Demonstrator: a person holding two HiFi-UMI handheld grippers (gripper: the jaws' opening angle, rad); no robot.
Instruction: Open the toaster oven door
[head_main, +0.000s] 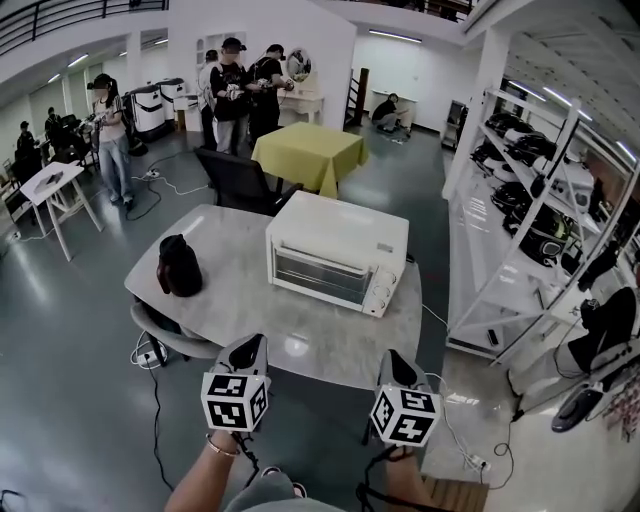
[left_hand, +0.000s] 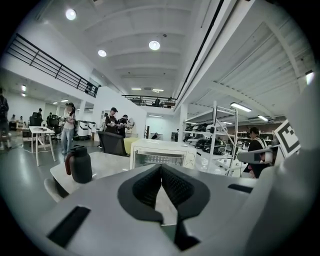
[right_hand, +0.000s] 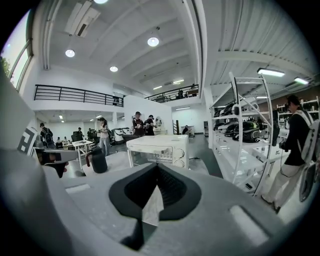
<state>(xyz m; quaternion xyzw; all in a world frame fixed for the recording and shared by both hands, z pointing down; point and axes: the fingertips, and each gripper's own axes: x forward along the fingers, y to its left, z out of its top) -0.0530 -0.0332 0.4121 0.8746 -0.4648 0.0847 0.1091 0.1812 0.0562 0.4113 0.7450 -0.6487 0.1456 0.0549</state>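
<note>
If I pushed in as I stood: my left gripper (head_main: 248, 346) and right gripper (head_main: 397, 361), both clenched on nothing, could bump the door (head_main: 320, 273) rather than catch its top edge.
Toaster oven (head_main: 340, 228): white, boxy, glass door shut, knobs on its right.
Place: middle of the table (head_main: 235, 300), farther off than both grippers.
</note>
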